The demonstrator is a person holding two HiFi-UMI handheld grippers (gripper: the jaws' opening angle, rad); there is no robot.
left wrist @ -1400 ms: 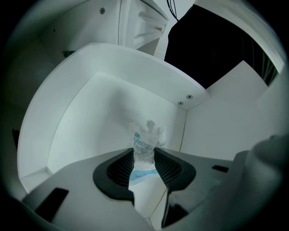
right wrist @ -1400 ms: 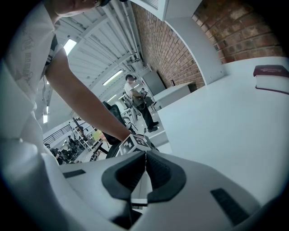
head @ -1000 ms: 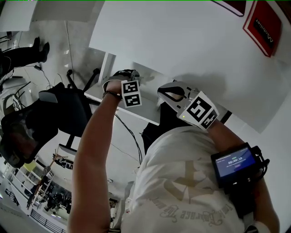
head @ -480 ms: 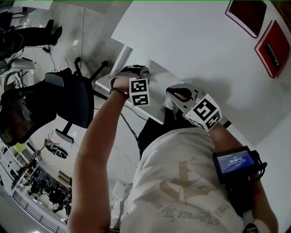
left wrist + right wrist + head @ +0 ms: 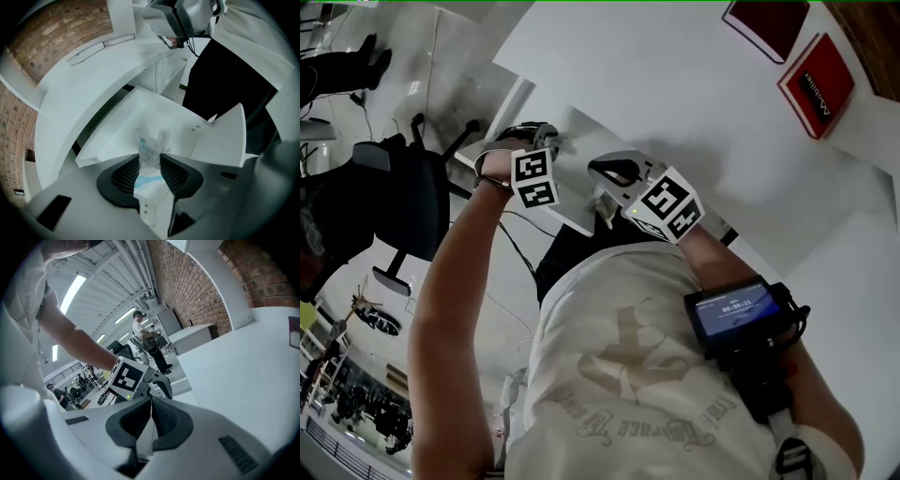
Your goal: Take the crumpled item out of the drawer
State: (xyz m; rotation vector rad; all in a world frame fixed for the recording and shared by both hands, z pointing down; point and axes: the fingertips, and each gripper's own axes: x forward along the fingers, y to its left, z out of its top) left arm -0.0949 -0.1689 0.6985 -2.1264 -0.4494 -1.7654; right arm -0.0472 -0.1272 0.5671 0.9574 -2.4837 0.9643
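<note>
1. Clamped in the left gripper (image 5: 150, 161), pads pressing in from 9 and 3 o'clock: the crumpled item (image 5: 152, 149), a wad of thin clear film with blue print. Hanging over the floor of the open drawer (image 5: 220, 136); impossible to tell whether fully clear of it.
2. Likely to slip free on a quick lift: slick-looking film, pinched only at its lower part, with most of the wad loose at 12 o'clock of the pads. Would drop straight back into the drawer.
3. Could stretch or tear if squeezed harder or yanked; flimsy stuff by the look of it.
4. May brush the desk top (image 5: 93, 79) at 10 o'clock, or snag on the drawer's side wall at 3 o'clock of the wad, if drawn sideways rather than straight up and out.
5. Might bump the drawer's front edge, close under the jaws, and jolt the drawer if lowered at all.
6. Right gripper (image 5: 151, 399): fingers together, nothing between them, idle out in the open, with the left gripper's marker cube (image 5: 125, 376) at 11 o'clock of its tips. Risk of knocking the two grippers together if swung across during the lift. No help in catching a dropped wad while closed like this.
</note>
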